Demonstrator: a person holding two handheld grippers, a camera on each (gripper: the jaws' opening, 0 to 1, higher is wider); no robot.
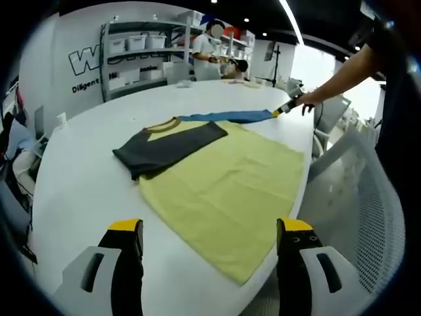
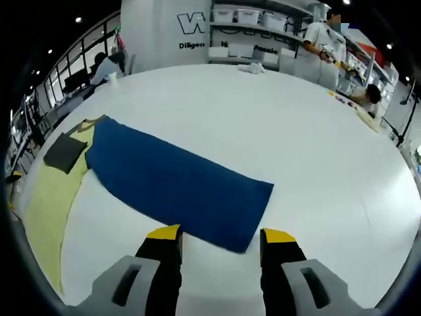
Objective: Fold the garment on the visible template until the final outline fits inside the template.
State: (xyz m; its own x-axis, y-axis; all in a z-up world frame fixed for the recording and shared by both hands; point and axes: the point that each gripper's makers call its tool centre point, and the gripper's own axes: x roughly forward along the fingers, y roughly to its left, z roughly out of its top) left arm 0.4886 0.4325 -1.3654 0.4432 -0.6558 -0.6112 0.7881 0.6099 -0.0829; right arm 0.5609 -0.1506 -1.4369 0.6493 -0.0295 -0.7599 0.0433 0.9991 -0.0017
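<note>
One long-sleeved garment with a pale yellow-green body (image 1: 227, 191), a mustard collar band, one dark grey sleeve (image 1: 168, 148) and one royal blue sleeve (image 1: 227, 118) lies flat on the single large white round-edged table (image 1: 79, 191). In the left gripper view it sits ahead of and above the left gripper (image 1: 209, 230), whose two yellow-tipped black jaws stand wide apart with nothing between them, hovering over the table's near edge just short of the garment's hem. The grey sleeve is folded across the chest, pointing to that claw's upper left; the blue sleeve stretches straight out beyond the collar toward the upper right, where the right gripper (image 1: 284, 108) meets its cuff at the end of a person's outstretched arm. In the right gripper view the blue sleeve (image 2: 177, 181) runs from just ahead of the right gripper (image 2: 220, 236) diagonally to the upper left, with the yellow-green body (image 2: 49, 197) and a patch of the grey sleeve (image 2: 64, 153) further left. This claw's two jaws are spread wide and hold nothing; the cuff's corner lies between and just beyond their tips, and whether they touch the cloth cannot be told. Beyond the table stand white storage shelves (image 1: 141, 52) holding bins, and two people (image 2: 325, 43) are at the far side.
</note>
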